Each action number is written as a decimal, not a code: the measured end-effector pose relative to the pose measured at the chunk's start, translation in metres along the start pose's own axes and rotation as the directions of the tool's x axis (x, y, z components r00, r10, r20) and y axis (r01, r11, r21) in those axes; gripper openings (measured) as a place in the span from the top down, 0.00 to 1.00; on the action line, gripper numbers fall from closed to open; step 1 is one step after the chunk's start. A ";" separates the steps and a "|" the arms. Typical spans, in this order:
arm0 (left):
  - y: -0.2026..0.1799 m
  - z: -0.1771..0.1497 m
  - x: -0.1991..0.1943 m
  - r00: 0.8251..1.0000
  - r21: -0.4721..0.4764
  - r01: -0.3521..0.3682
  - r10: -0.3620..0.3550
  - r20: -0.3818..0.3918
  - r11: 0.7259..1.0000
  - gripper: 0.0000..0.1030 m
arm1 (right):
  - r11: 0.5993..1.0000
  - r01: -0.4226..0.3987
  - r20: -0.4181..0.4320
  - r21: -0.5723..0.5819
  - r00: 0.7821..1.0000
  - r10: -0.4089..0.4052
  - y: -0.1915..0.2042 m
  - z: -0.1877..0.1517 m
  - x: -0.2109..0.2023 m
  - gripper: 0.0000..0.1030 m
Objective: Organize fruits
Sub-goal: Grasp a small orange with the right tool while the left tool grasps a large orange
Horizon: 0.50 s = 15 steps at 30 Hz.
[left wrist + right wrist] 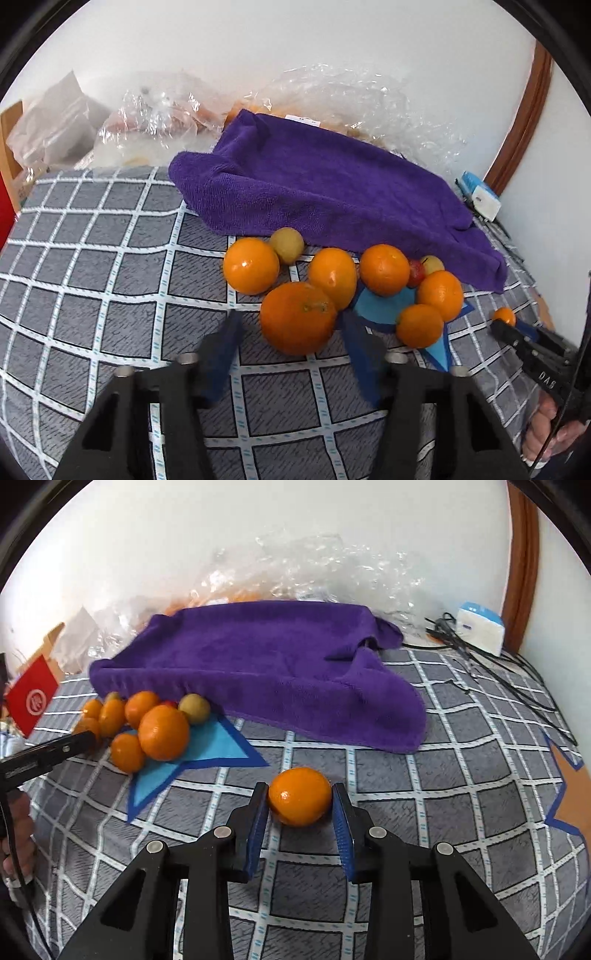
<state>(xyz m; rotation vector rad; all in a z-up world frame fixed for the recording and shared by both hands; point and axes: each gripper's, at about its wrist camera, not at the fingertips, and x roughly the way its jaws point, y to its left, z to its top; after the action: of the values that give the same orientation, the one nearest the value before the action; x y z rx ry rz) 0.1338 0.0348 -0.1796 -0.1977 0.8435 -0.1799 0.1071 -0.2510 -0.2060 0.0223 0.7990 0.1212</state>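
Several oranges are piled on a blue star-shaped mat (388,301) by a purple towel (325,184); the biggest orange (298,317) sits nearest. A yellow-green fruit (287,244) and a red one (415,271) lie at the back. My left gripper (291,332) is open, its blue pads either side of the big orange's near face. In the right wrist view my right gripper (300,803) brackets a lone orange (300,796) resting on the cloth, its pads at or just off the fruit's sides. The pile (162,731) and the mat (207,749) lie to the left.
The table has a grey checked cloth (424,775). Clear plastic bags (159,118) lie behind the towel. A white and blue box (480,629) with black cables (498,672) is at the back right. A red card (31,699) is at the left. An orange star mat (570,797) lies at the right.
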 end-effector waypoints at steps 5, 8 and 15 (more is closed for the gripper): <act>0.003 -0.004 -0.004 0.999 -0.030 0.038 -0.037 0.014 0.999 0.62 | 1.000 -0.003 -0.002 0.002 1.000 0.003 0.001 0.000 0.001 0.67; 0.004 -0.007 -0.010 0.998 -0.035 0.041 -0.039 0.038 0.999 0.62 | 1.000 -0.008 0.000 0.006 1.000 0.008 0.000 0.000 0.001 0.67; 0.011 -0.008 -0.021 0.995 -0.068 0.043 -0.037 0.094 0.997 0.62 | 1.000 -0.013 0.009 0.012 1.000 0.013 -0.001 0.000 -0.001 0.67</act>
<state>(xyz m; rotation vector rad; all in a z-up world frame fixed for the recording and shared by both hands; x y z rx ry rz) 0.1148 0.0490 -0.1729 -0.2868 0.7543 -0.1774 0.1065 -0.2516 -0.2057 0.0395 0.7910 0.1281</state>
